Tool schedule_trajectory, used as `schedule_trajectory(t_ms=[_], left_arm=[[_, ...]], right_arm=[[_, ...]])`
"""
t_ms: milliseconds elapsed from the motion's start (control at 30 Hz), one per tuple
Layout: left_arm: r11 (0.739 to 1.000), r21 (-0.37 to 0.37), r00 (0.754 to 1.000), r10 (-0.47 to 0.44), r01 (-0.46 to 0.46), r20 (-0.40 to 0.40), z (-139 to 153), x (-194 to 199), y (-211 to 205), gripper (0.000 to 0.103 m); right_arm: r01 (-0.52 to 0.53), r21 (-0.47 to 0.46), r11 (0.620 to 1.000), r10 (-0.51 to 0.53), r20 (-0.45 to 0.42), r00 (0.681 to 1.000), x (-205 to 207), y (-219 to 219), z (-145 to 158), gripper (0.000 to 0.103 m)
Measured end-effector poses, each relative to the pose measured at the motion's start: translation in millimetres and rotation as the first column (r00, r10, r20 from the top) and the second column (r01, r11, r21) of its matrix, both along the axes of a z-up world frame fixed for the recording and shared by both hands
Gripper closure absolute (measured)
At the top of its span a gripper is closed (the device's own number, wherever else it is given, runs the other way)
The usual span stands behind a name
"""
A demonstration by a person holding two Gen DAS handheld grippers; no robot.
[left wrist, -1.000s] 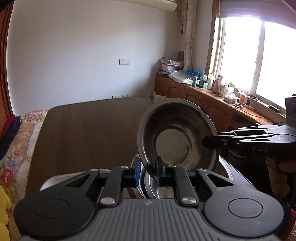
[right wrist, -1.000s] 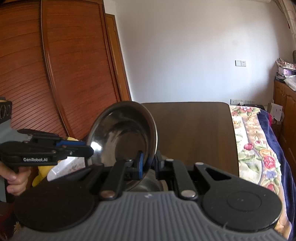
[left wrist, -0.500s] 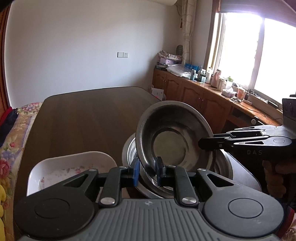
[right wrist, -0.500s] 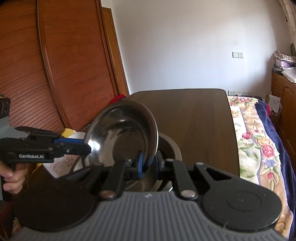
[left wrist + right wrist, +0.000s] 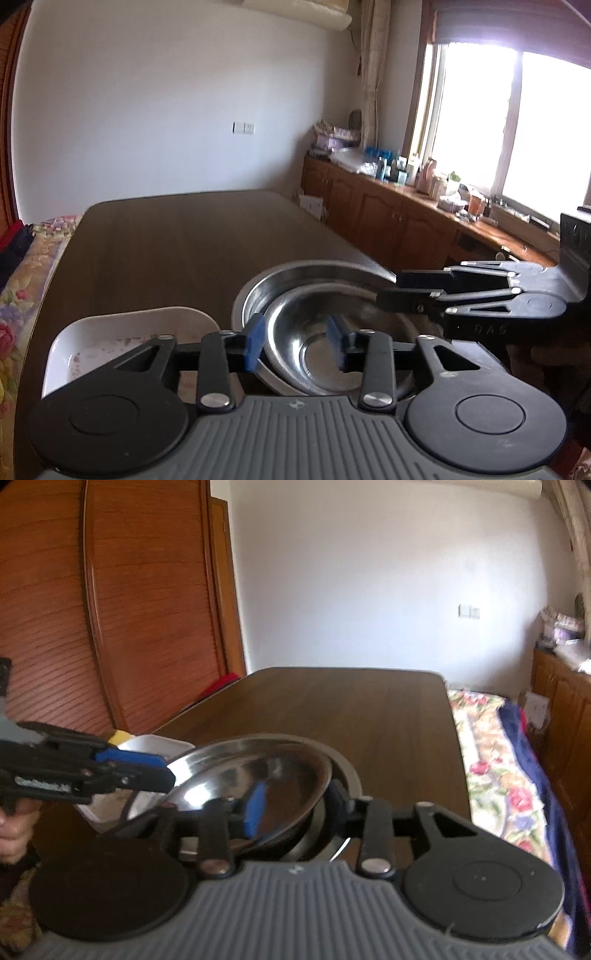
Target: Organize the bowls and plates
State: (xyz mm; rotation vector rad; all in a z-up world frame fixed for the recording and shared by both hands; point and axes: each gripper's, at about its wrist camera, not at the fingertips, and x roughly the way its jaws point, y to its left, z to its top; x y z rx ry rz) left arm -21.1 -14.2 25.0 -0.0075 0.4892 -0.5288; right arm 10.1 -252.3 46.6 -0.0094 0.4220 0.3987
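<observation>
Nesting of the small steel bowl into the big steel bowl is being finished, by the look of it; the small one is being seen seated inside the big one, tilted, w/ its rim leaning up toward the left side. The left tool is being held spread, blue pads either side of the small bowl's near rim, no pinch visible. The right tool is likewise being seen spread around the opposite rim. Both bowls are resting on the desk, just right of the white dish. Next, probably: both tools are to be backed off w/o snagging the rim, then the next piece picked.
</observation>
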Motion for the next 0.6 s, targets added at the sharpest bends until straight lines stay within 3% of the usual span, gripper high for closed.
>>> schedule_trajectory(t_ms=[133,267,400,600], left_arm=[[1.000,-0.012,0.999,0.026,-0.025,0.044,-2,-8,1,0.025],[0.996,-0.020,0.992,0.083,-0.082,0.092,-6,-12,5,0.011],[0.991,-0.013,0.983,0.134,-0.134,0.127,-14,-12,8,0.001],[0.986,-0.002,0.975,0.164,-0.165,0.153,-23,-12,6,0.000]], right_arm=[[0.008,-0.009,1.000,-0.008,0.035,0.999,-5,2,0,0.060],[0.025,0.010,1.000,-0.026,0.074,0.997,-14,-3,0,0.058],[0.052,0.041,0.998,-0.056,0.094,0.994,-19,-10,-3,0.046],[0.092,0.030,0.995,-0.095,0.108,0.990,-17,-10,-11,0.021]])
